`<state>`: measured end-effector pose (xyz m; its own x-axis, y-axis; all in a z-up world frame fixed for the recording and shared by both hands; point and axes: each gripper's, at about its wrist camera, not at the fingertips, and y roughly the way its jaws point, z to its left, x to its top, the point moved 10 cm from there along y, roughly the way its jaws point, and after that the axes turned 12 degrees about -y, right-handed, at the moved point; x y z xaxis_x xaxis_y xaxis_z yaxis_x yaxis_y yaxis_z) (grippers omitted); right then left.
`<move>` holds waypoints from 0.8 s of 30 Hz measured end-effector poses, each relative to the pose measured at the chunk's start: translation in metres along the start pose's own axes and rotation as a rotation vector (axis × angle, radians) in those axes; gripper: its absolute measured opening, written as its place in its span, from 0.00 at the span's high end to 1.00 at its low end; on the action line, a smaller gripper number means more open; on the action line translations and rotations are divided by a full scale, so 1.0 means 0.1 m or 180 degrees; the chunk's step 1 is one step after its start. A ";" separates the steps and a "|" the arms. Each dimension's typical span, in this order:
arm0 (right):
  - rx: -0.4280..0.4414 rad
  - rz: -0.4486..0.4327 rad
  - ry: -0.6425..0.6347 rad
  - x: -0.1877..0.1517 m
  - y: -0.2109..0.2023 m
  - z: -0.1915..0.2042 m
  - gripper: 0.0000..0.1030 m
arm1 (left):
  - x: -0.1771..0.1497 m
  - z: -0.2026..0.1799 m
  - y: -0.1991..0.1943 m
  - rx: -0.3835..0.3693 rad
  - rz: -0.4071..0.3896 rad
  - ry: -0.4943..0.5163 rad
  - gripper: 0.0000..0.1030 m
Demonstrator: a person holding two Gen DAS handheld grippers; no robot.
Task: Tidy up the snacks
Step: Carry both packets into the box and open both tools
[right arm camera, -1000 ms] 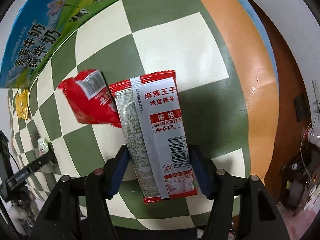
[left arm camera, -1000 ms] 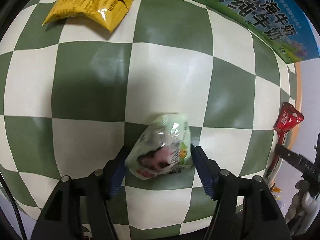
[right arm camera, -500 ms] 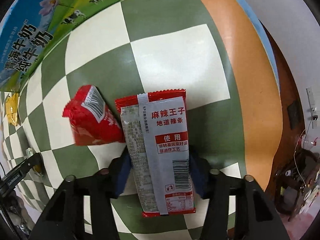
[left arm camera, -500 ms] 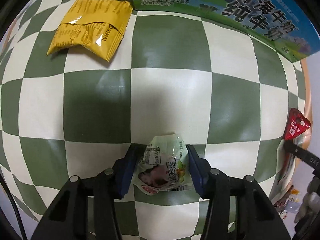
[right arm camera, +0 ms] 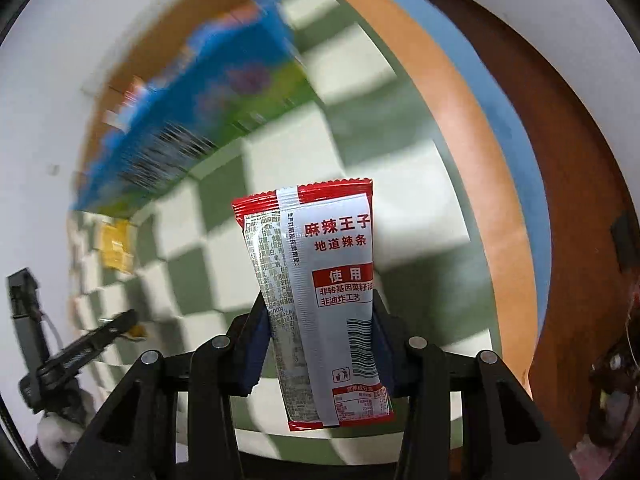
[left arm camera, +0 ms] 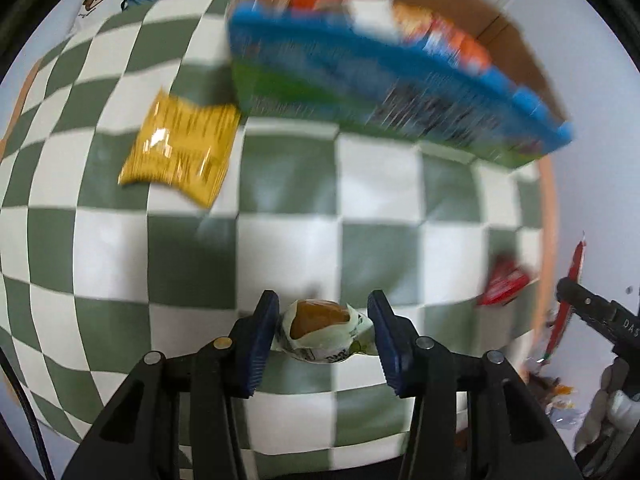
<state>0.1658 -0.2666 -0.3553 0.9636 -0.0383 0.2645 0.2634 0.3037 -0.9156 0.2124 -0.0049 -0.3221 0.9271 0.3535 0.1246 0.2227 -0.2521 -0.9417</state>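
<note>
My left gripper (left arm camera: 322, 330) is shut on a small pale green snack packet (left arm camera: 324, 334) and holds it above the checkered table (left arm camera: 280, 248). My right gripper (right arm camera: 320, 330) is shut on a long red and white spicy strip packet (right arm camera: 320, 280), lifted off the table and upright. A blue and green milk carton box (left arm camera: 384, 92) with snacks inside stands at the back; it also shows blurred in the right wrist view (right arm camera: 200, 108). A yellow packet (left arm camera: 182, 152) and a small red packet (left arm camera: 504, 282) lie on the table.
The orange table rim (right arm camera: 460, 120) runs along the right side, with a brown door (right arm camera: 580, 160) beyond. A bear-print cloth (left arm camera: 96, 0) lies at the far left corner. The other gripper shows at each view's edge (left arm camera: 596, 312).
Both grippers have closed on their packets and lifted them off the table. The views pulled back and tilted up, so the box's open top now shows. The small red packet stayed on the table.
</note>
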 end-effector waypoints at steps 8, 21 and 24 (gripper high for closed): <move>0.0198 -0.0518 -0.0499 1.20 -0.63 0.62 0.54 | 1.04 -0.55 -0.53 -0.0484 -0.0344 0.0070 0.58; -0.0329 -0.0338 -0.0762 2.74 0.11 0.89 0.54 | 2.65 -0.49 -0.04 0.0268 -0.0388 0.0263 0.57; -0.0335 -0.0196 -0.0696 2.71 0.38 0.79 0.54 | 2.77 -0.38 0.22 0.0436 -0.0278 0.0232 0.57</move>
<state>0.4333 -0.1905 -0.2946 0.9159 0.1568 0.3694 0.3356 0.2058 -0.9193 0.4852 0.0531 -0.2962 0.9265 0.3011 0.2256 0.2649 -0.0963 -0.9595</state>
